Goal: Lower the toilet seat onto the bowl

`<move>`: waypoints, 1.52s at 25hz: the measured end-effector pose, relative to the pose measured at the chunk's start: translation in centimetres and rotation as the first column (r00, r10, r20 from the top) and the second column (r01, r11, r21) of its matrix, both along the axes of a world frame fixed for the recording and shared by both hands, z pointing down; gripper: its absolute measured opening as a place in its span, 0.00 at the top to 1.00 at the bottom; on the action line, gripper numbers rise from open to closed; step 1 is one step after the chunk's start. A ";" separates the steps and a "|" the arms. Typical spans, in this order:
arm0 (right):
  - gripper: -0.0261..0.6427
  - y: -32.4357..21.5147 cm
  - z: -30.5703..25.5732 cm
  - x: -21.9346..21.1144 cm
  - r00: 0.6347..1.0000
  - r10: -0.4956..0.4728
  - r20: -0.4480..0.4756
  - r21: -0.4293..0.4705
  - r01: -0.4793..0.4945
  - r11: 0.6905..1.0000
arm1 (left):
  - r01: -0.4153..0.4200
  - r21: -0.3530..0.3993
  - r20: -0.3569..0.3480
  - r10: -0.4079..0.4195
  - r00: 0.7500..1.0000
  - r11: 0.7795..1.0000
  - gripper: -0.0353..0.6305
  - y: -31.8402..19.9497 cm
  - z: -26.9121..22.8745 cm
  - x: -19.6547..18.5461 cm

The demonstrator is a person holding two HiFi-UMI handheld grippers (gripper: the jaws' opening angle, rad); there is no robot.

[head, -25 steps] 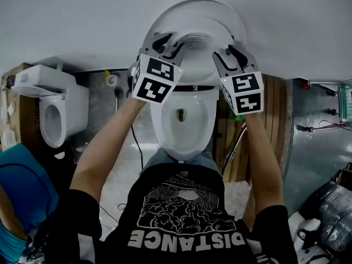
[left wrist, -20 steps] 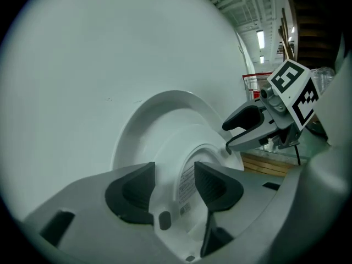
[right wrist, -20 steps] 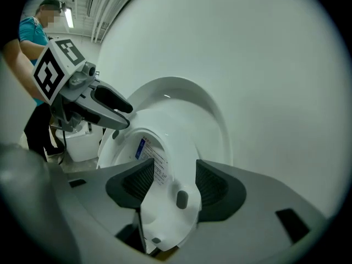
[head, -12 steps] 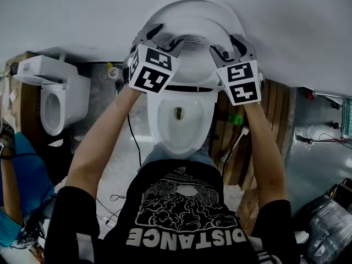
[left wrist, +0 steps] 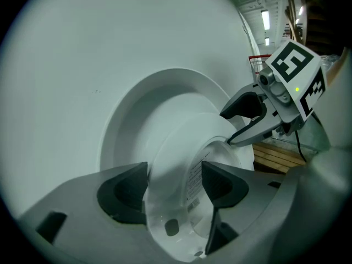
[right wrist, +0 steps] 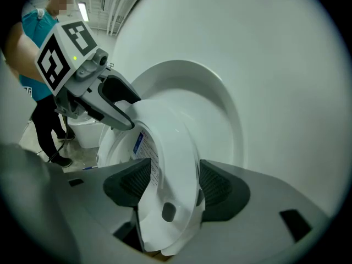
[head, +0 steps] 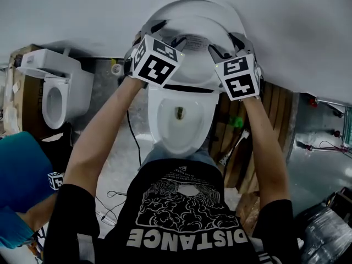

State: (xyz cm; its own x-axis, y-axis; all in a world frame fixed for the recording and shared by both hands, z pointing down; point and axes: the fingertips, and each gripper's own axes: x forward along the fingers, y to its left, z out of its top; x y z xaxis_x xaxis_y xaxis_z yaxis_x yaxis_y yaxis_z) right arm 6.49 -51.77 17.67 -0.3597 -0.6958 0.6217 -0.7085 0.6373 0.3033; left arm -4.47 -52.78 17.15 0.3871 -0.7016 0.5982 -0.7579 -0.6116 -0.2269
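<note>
A white toilet stands below me, its bowl [head: 181, 131] uncovered. The seat [head: 193, 31] stands upright against the raised lid [head: 192, 5] and the wall. My left gripper [head: 162, 34] straddles the seat's left rim, and my right gripper [head: 226, 44] straddles its right rim. In the left gripper view the seat rim [left wrist: 181, 147] runs between the jaws of the left gripper [left wrist: 168, 183], which are opening. In the right gripper view the seat rim [right wrist: 170, 142] fills most of the gap of the right gripper [right wrist: 170, 183], whose jaws are also opening. Neither pair of pads clearly presses on it.
A second white toilet [head: 52, 95] stands at the left. Wooden slats [head: 275, 125] lie right of the bowl. A person in teal [head: 19, 186] is at the lower left beside a small marker cube [head: 55, 179]. A cable [head: 135, 142] runs across the floor.
Both grippers have moved up and slid over the seat's rims, and their jaws stand wider. The person in teal at the left has shifted.
</note>
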 end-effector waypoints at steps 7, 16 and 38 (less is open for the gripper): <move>0.57 1.0 -0.3 -0.3 0.999 -0.052 0.006 -0.032 0.052 0.998 | -0.068 -0.042 0.033 0.070 0.997 0.997 0.50 1.1 -0.3 -0.3; 0.57 3.9 -1.4 -0.2 0.996 -0.073 0.051 -0.057 0.076 0.995 | -0.151 -0.063 0.050 0.154 0.987 0.986 0.52 4.6 -1.3 -0.6; 0.74 11.1 -2.8 0.4 0.990 -0.077 -0.115 -0.019 0.075 0.997 | -0.322 -0.021 0.118 0.322 0.939 0.947 0.76 12.2 -2.8 -2.0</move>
